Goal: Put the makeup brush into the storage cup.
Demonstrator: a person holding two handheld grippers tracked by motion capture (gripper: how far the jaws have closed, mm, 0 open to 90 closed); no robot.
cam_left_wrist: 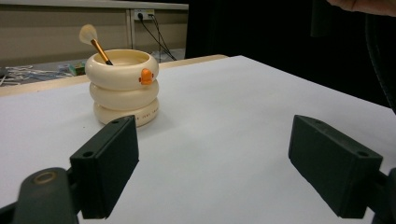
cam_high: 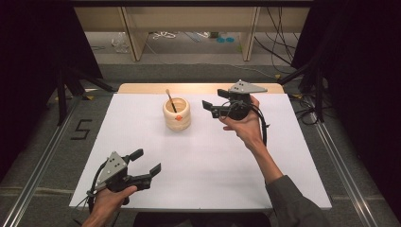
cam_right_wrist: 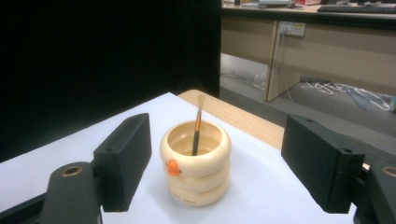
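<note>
Cream three-ringed ceramic pot (cam_high: pixel 177 115) holding a slim brown-handled brush (cam_high: pixel 170 100), stood mid-surface; right gripper (cam_high: pixel 211 108), jaws spread, is best lowered centred over the handle; left gripper (cam_high: pixel 146 163) held spread, well apart.

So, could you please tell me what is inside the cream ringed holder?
A single brush stands in the cream ringed holder, bristles up, leaning on the rim. Its lower end and the holder's bottom are hidden by the wall.

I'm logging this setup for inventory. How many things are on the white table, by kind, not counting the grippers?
Cream ringed holder: 1
Brush standing in the holder: 1
Total: 2
</note>
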